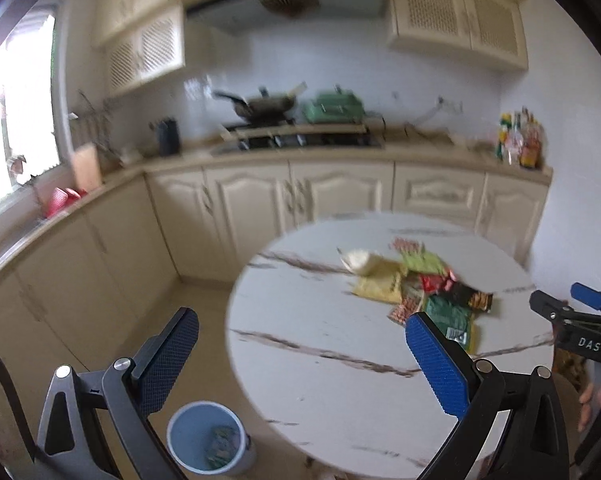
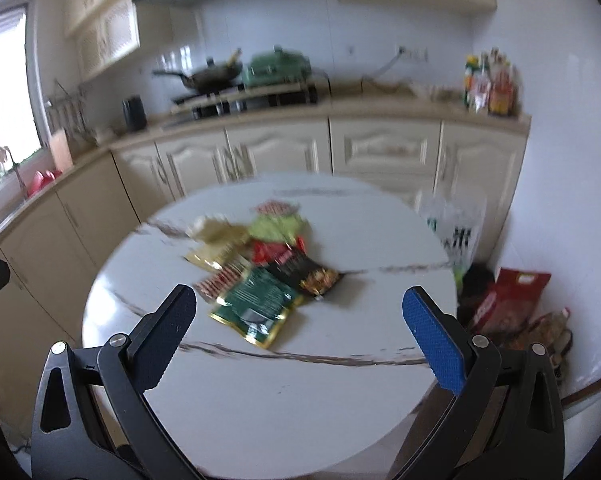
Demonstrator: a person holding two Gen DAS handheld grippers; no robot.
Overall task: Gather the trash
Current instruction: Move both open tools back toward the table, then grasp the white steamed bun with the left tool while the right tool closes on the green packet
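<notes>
A pile of snack wrappers (image 1: 420,284) lies on the round white marble table (image 1: 320,360); in the right wrist view the pile (image 2: 268,264) has a green packet (image 2: 256,304) nearest me. A light blue trash bin (image 1: 206,438) stands on the floor left of the table with some trash inside. My left gripper (image 1: 302,340) is open and empty, held above the table's left edge. My right gripper (image 2: 300,320) is open and empty above the table, just short of the green packet; it also shows in the left wrist view (image 1: 572,312).
Cream kitchen cabinets (image 1: 300,196) run along the back and left walls with a stove and wok (image 1: 264,108). Bags (image 2: 508,304) lie on the floor right of the table, near the wall. Both views are motion-blurred.
</notes>
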